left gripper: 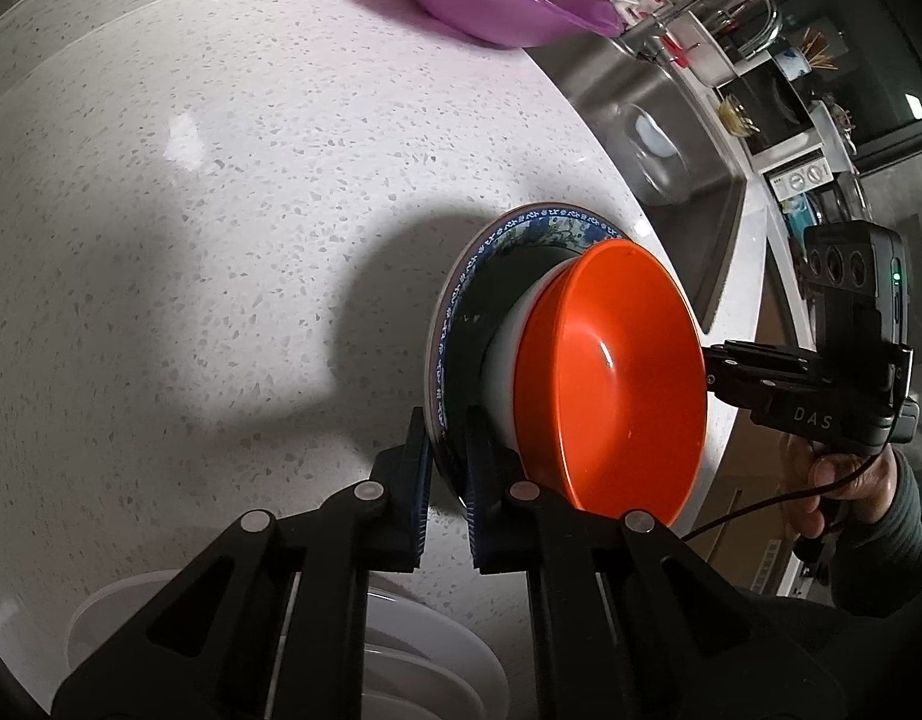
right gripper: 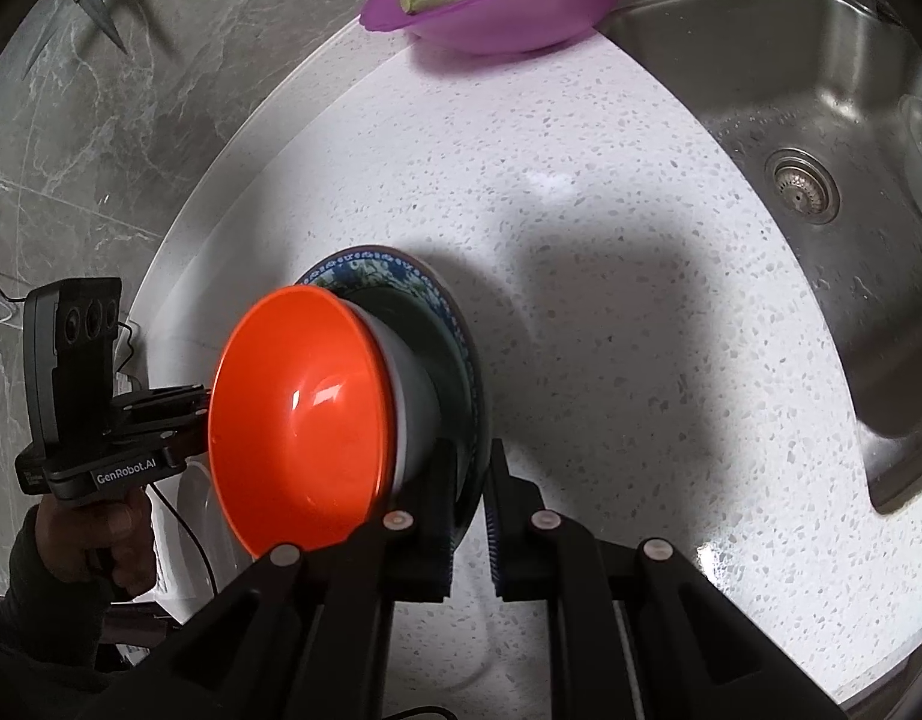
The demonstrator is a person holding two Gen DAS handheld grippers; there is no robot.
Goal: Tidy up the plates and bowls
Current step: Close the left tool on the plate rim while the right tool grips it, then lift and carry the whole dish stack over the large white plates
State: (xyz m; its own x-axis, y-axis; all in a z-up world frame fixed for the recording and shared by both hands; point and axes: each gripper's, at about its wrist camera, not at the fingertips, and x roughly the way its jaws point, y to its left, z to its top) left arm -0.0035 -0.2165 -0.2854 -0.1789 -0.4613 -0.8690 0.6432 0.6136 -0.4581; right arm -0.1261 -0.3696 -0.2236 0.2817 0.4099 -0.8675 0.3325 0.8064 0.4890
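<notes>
Left gripper: jaws clamped on rim of blue-patterned ceramic plate. Right gripper: clamped on opposite rim of same plate. Orange plastic bowl sits nested in white bowl on plate, stack over speckled white countertop, near steel sink. Step judged: two-handed carry of stack. Next move needs both grips level and matched; bowls could slide.

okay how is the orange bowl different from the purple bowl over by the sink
The orange bowl is empty; the purple bowl holds a green vegetable stalk. The orange bowl sits stacked on a patterned plate that both grippers clamp; the purple bowl stands alone on the counter, untouched. Both look like glossy plastic.
</notes>
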